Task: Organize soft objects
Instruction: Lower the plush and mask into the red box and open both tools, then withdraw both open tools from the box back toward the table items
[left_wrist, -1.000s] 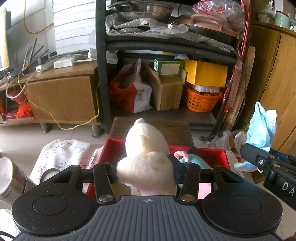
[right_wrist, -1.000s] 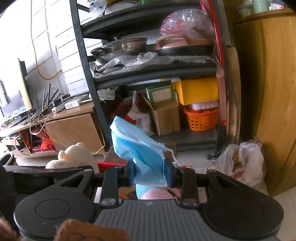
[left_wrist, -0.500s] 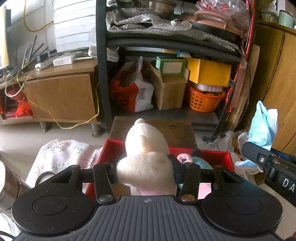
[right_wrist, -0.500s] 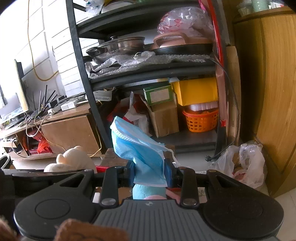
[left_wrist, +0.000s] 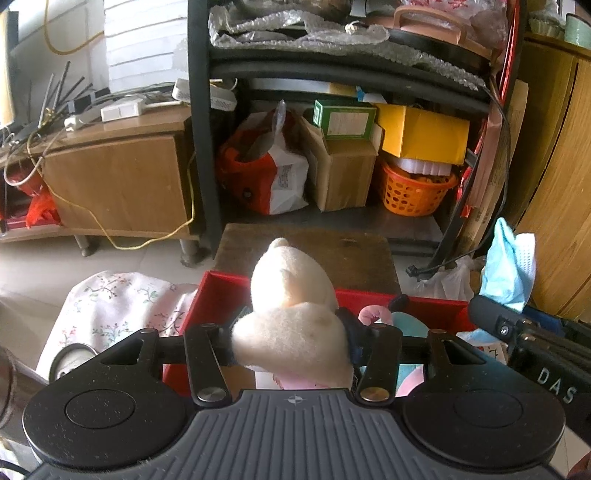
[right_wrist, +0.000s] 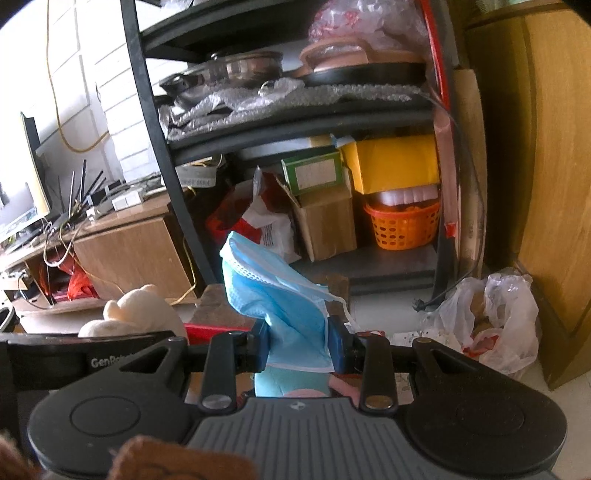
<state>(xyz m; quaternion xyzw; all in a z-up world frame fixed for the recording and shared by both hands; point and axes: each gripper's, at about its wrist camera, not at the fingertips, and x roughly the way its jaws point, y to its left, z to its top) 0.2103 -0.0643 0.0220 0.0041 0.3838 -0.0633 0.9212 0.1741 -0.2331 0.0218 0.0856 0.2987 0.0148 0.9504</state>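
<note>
Left wrist view shows the left gripper (left_wrist: 291, 347) with its jaws pressed on a cream plush toy (left_wrist: 291, 314); the jaws have just been opening a little, yet the toy is between the pads and looks gripped. Below it stands the red box (left_wrist: 221, 295), where a pink and teal soft toy (left_wrist: 402, 321) already lies. If the grip loosens too early, I think the plush may fall on the rim or onto the floral cloth (left_wrist: 118, 302) beside the box. In the right wrist view, the right gripper (right_wrist: 297, 347) is clenched on a blue face mask (right_wrist: 280, 306). The mask is light and could catch on a pad or slip outside the box.
</note>
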